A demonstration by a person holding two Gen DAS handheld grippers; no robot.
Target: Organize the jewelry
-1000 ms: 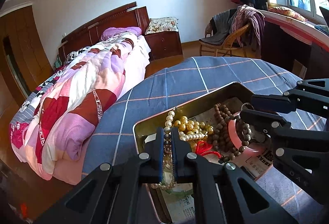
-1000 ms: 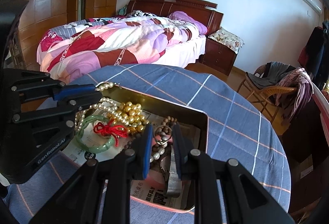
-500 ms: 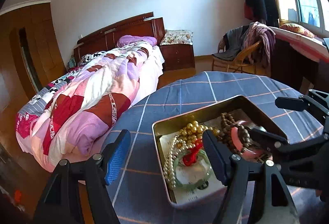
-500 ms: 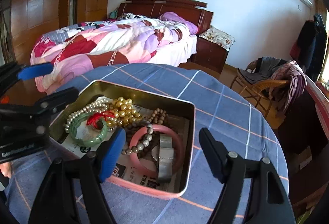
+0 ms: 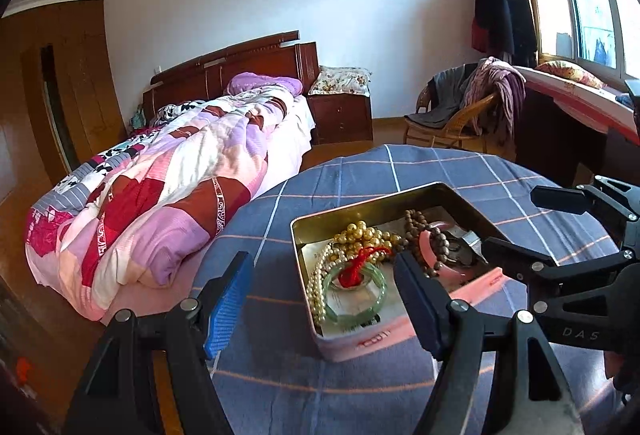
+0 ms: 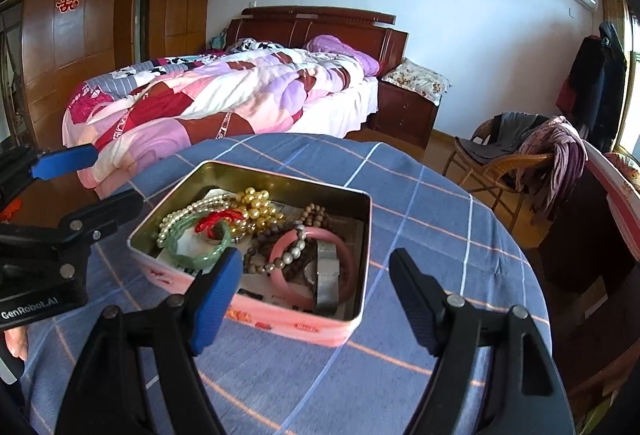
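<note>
Both claws, left claw point(image 5: 322, 301) and right claw point(image 6: 314, 289), hang wide open and empty above the surface point(image 6: 420, 203). Beyond them the tin point(image 6: 362, 275) holds tangled jewelry; better to pinch one bangle, perhaps the pink bangle point(image 6: 352, 267), and lift slowly.

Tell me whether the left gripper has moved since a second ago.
Yes. The left gripper has pulled back from the pink-sided metal tin and opened; a second ago it was shut over the tin's jewelry.
</note>
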